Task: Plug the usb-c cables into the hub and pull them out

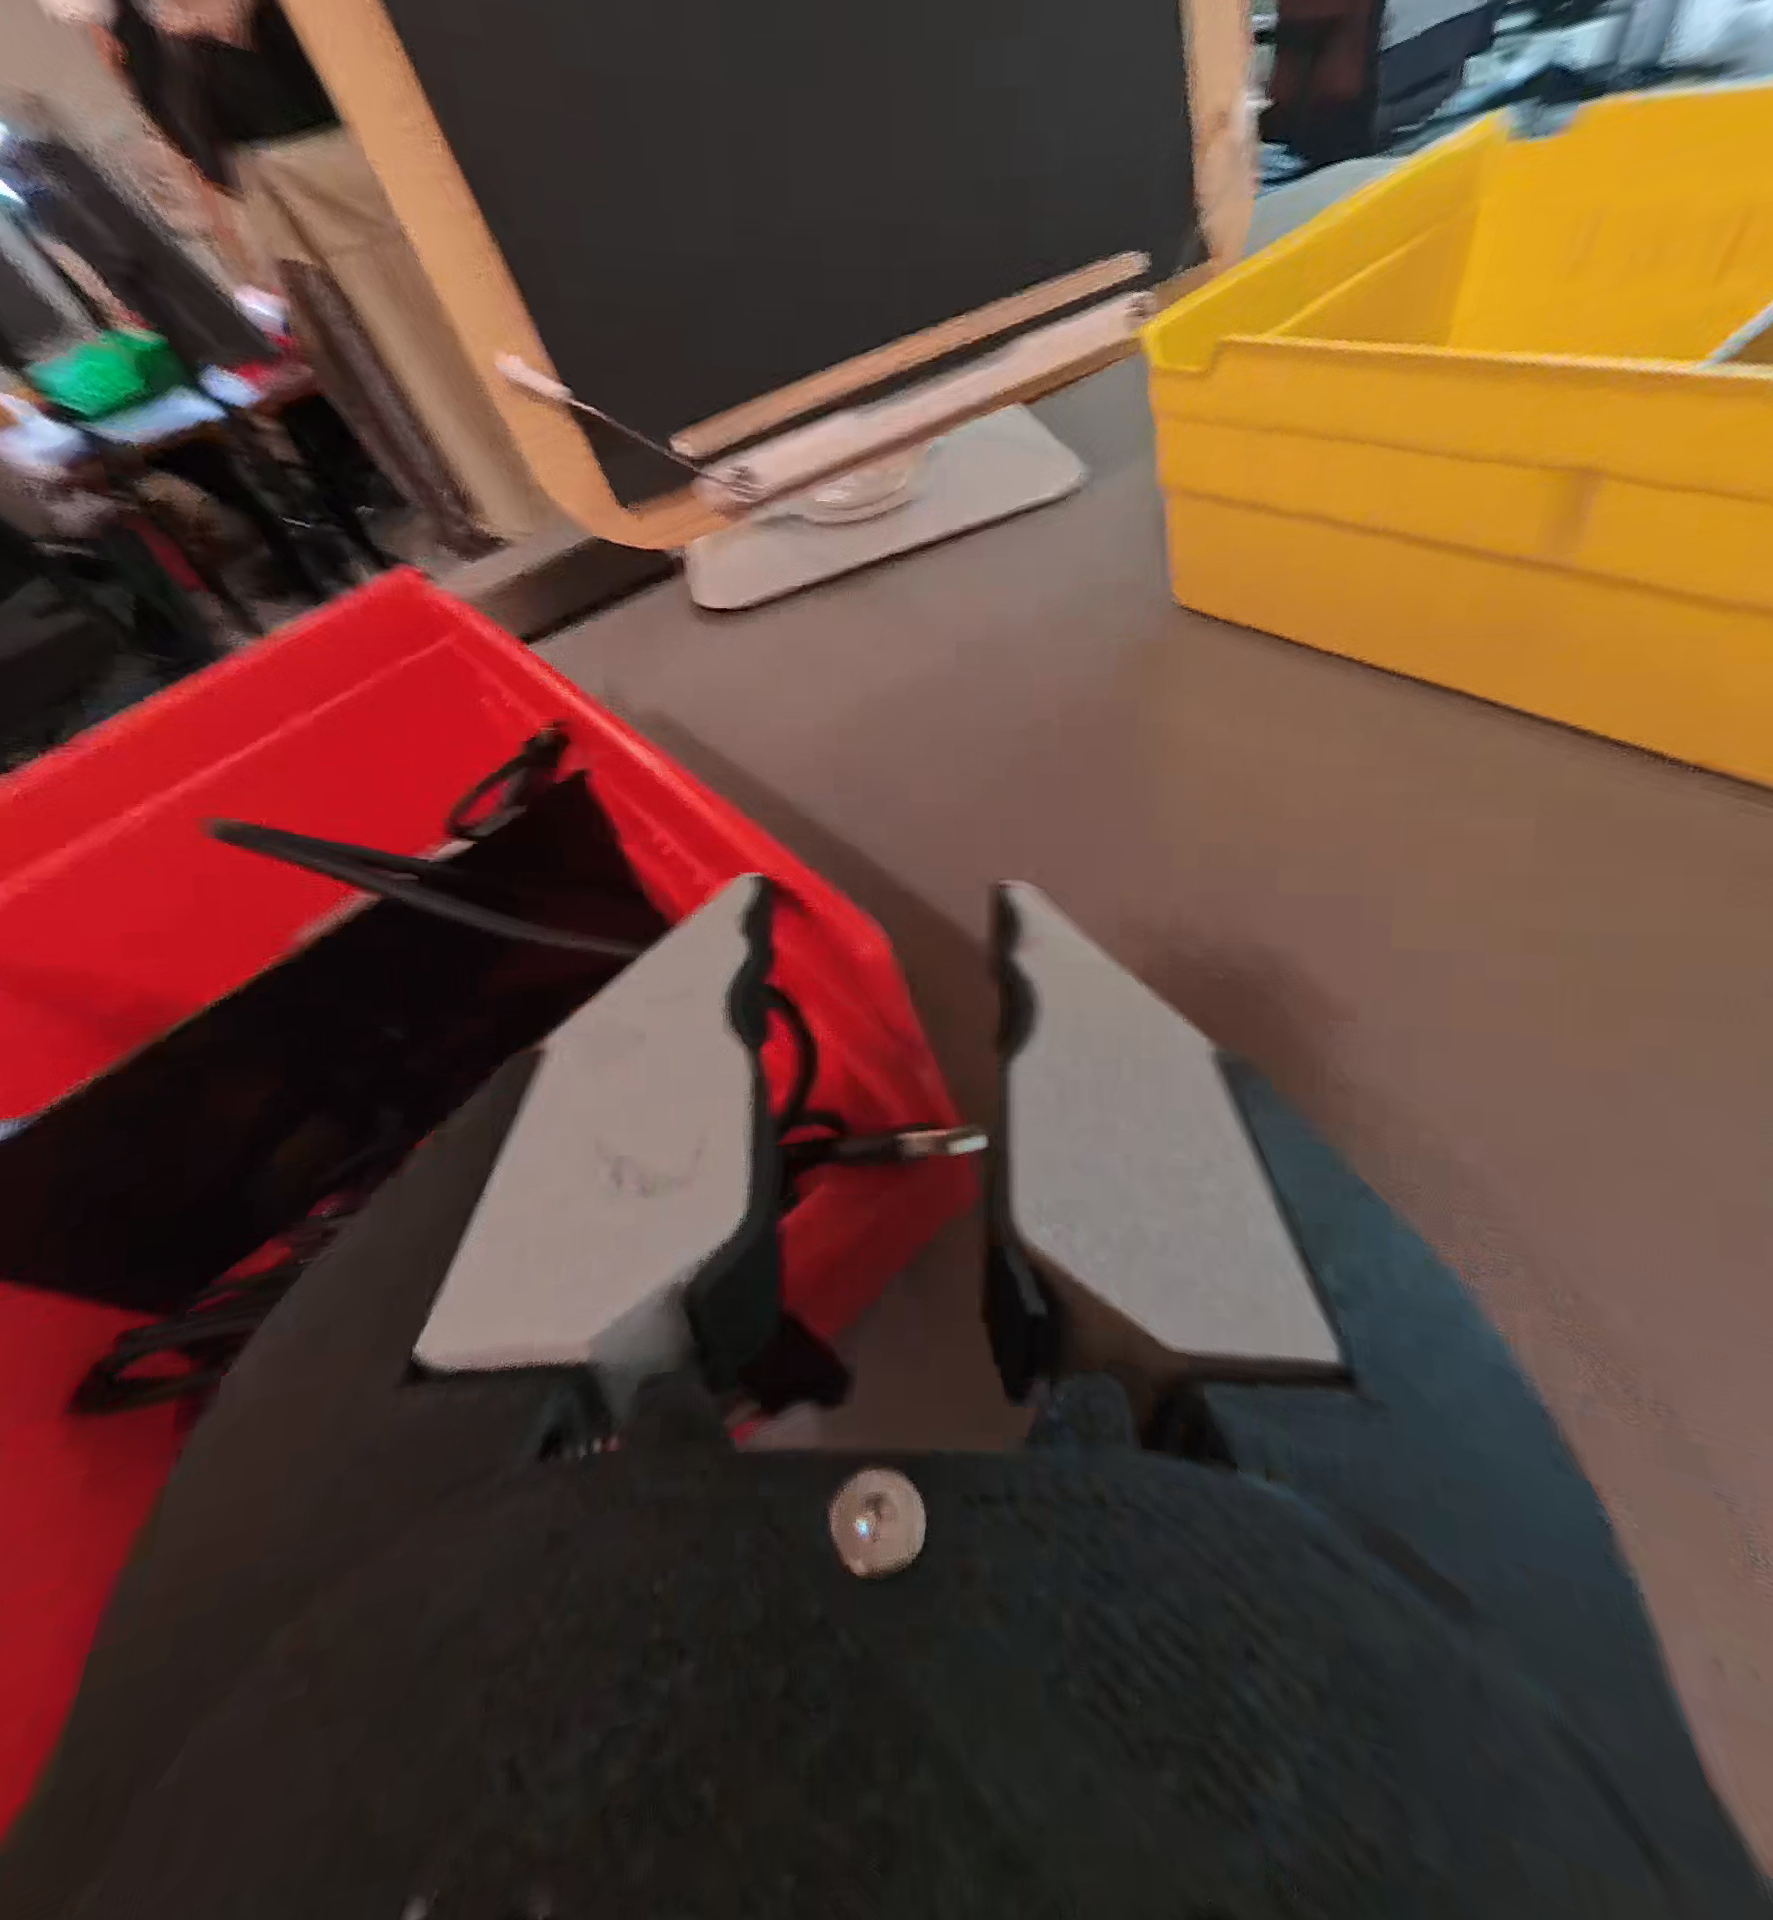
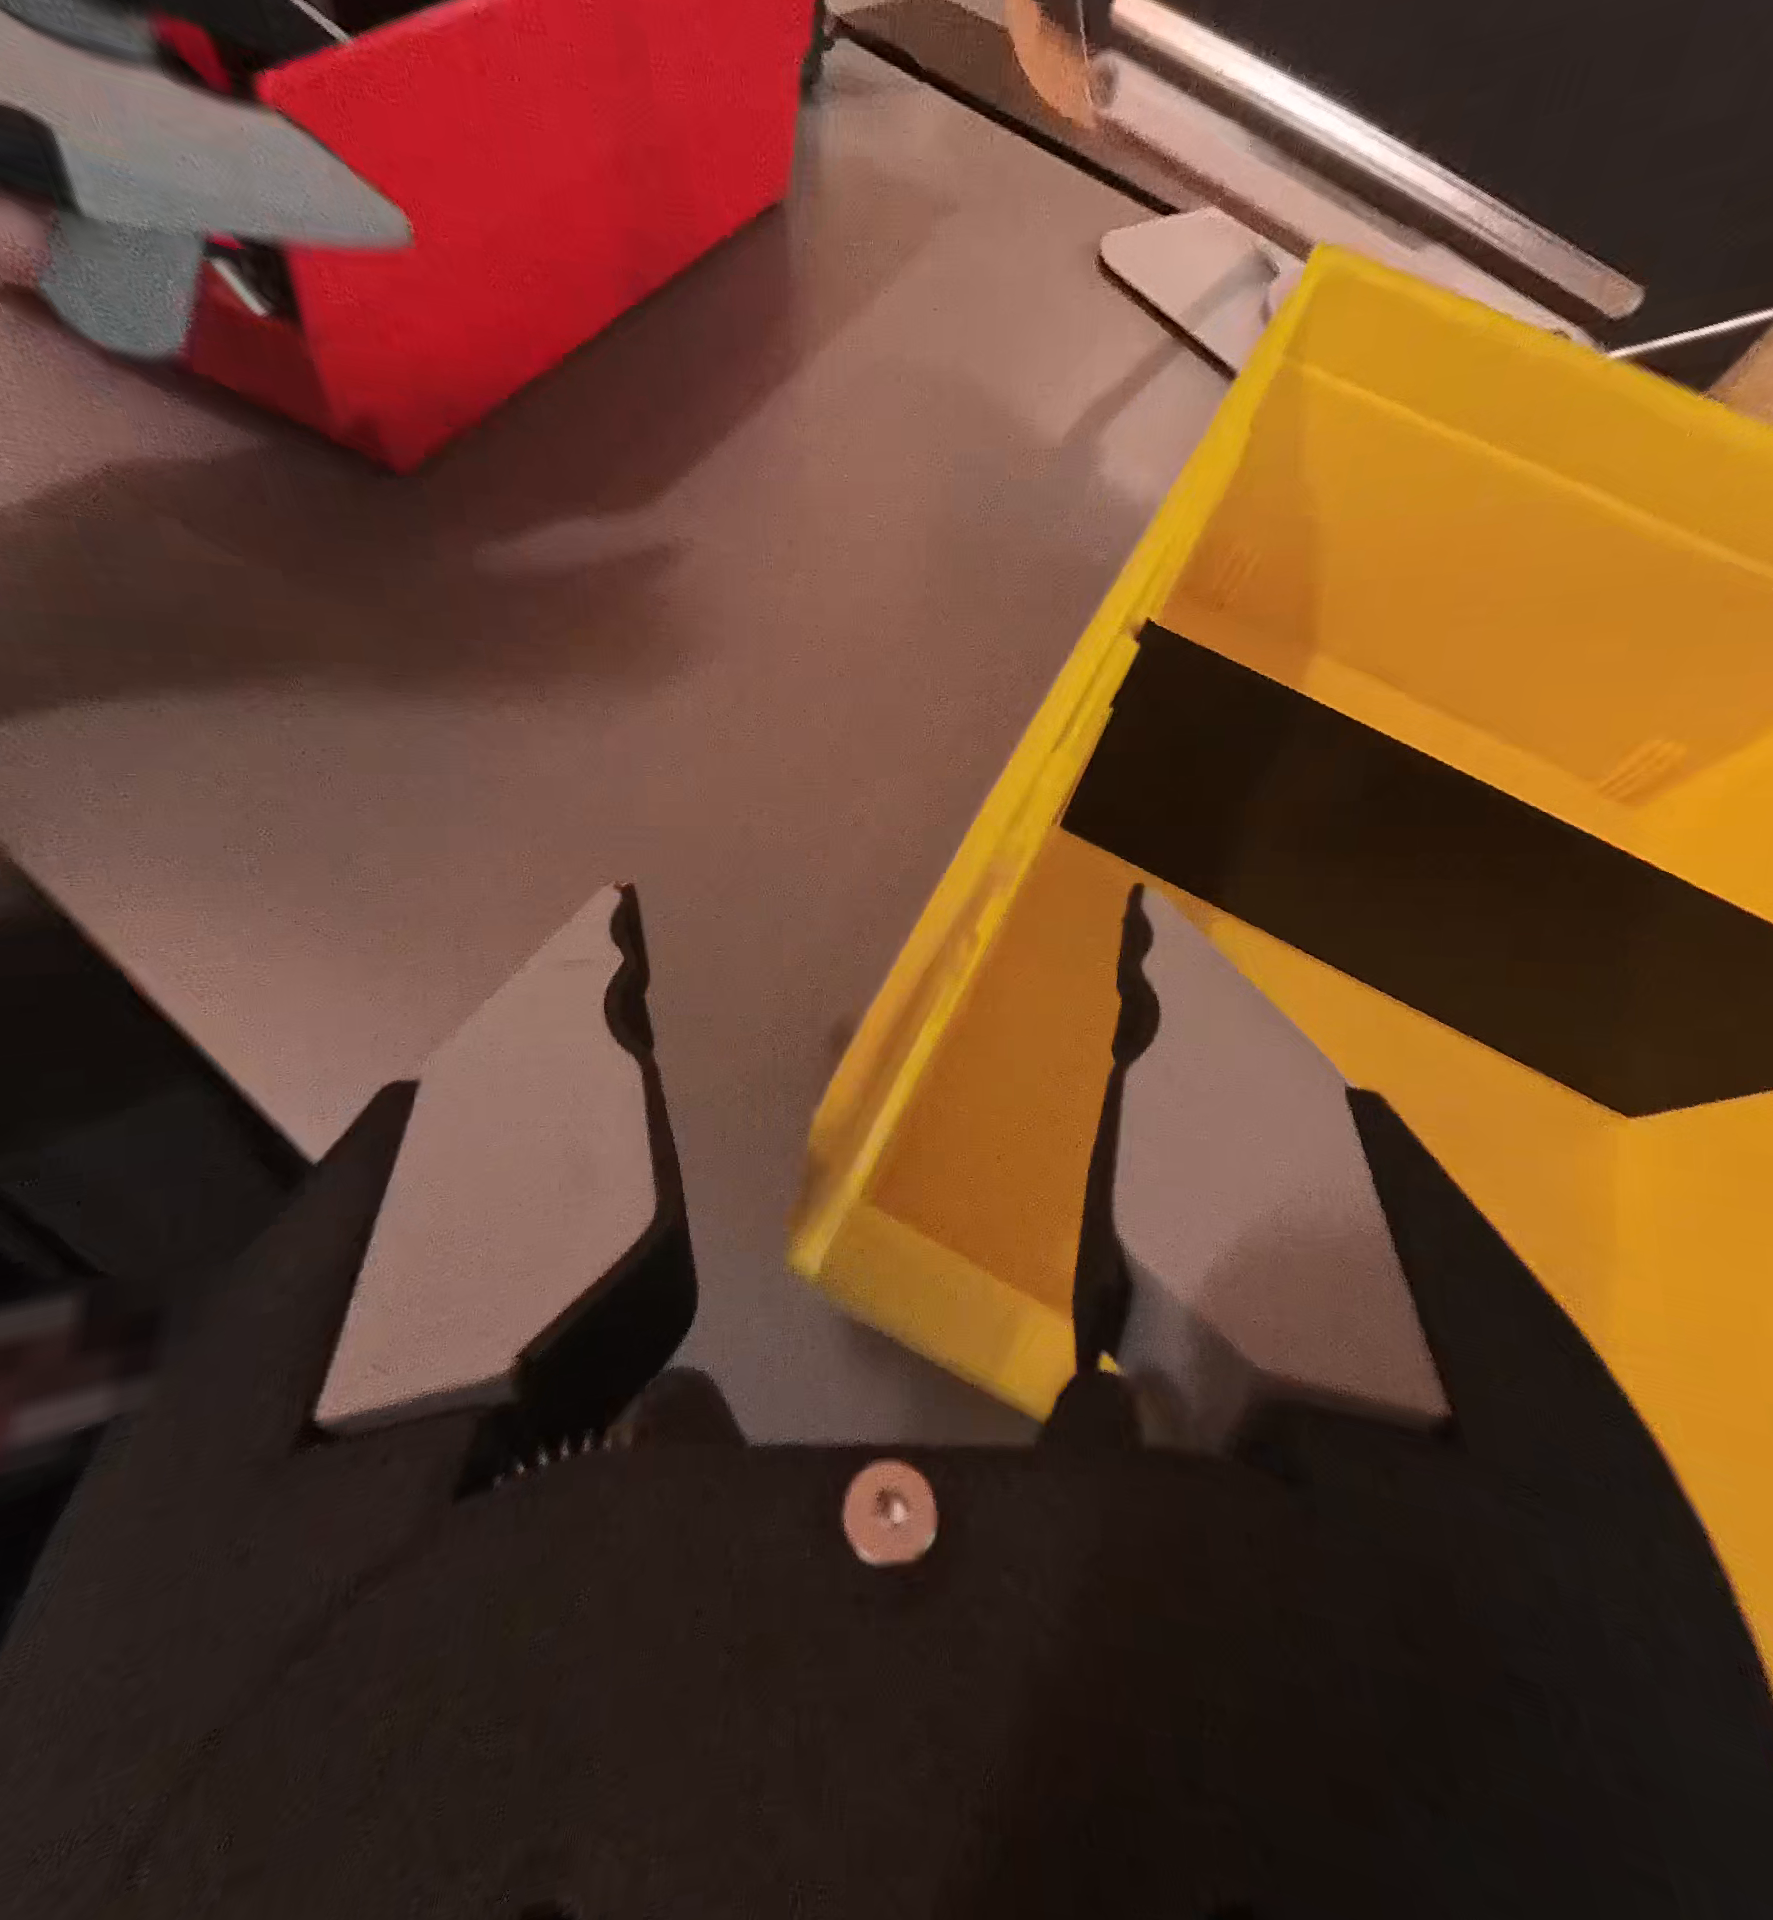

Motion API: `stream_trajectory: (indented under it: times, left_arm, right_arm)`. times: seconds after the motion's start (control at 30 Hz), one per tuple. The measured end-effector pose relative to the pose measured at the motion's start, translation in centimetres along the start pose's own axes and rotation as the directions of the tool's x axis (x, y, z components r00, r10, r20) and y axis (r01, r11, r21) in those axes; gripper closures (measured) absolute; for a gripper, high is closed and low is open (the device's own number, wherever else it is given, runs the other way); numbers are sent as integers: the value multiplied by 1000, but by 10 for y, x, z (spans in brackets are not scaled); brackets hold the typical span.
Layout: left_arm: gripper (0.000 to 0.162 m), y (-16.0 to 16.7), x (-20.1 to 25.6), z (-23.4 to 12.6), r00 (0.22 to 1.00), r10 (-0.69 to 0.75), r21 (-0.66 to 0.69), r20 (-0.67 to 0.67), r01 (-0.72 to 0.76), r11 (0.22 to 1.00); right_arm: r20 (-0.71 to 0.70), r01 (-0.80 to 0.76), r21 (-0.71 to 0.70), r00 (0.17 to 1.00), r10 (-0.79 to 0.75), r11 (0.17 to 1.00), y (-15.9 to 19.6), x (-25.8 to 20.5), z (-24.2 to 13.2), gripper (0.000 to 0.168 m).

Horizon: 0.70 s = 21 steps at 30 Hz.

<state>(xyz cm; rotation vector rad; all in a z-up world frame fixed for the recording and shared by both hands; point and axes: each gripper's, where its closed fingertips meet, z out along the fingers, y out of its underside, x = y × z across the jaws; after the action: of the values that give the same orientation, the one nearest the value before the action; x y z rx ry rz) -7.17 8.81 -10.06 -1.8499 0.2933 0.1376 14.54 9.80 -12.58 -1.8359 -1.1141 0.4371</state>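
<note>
Left gripper (image 1: 877, 904) over red bin (image 1: 186, 935) rim, jaws spread; right gripper (image 2: 882, 904) over yellow bin (image 2: 1484, 582) edge, jaws spread. Two bins; bare table (image 2: 653, 675) at 12 o'clock.

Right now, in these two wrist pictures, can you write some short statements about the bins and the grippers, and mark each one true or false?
1. The left gripper is open. True.
2. Black cables lie in the yellow bin. False: they lie in the red bin.
3. The right gripper grips a cable. False: it is open and empty.
4. A black divider crosses the yellow bin. True.
5. The two bins touch. False: bare table separates them.
</note>
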Motion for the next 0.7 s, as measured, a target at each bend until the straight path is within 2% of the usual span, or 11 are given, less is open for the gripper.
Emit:
stream_trajectory:
  times: [0.03,0.1,0.13,0.27,0.37,0.47,0.53,0.63,0.7]
  left_arm:
    - [141,1,-9,0,998,35,13,47,-36,999]
    - [141,3,-10,-4,1000,-1,26,0,1,1000]
    - [142,5,-14,-8,1000,-3,23,-12,3,1000]
    - [152,22,-45,-38,996,53,-33,78,-51,998]
    - [158,45,-81,-70,976,99,-86,196,-83,993]
    - [158,60,-103,-98,979,33,-82,203,-17,996]
    - [157,66,-113,-113,972,41,-95,233,-19,995]
    - [156,69,-111,-121,967,2,-62,256,14,998]
    - [158,63,-97,-114,973,-37,-25,226,44,999]
  right_arm:
    - [-56,11,-35,998,-12,999,6,9,9,90]
    - [-88,30,-58,995,-36,998,11,16,18,112]
    - [-94,23,-45,995,-28,999,10,17,18,131]
    - [-265,65,-80,960,-85,995,19,48,10,161]
    - [-260,57,-60,963,-71,997,23,55,3,164]
    - [-298,56,-66,952,-73,996,28,61,-3,164]
    - [-325,37,-80,944,-61,996,33,66,-8,164]
    - [-356,17,-74,933,-42,997,36,75,-12,164]
    - [-354,11,-73,934,-37,997,33,75,-7,163]
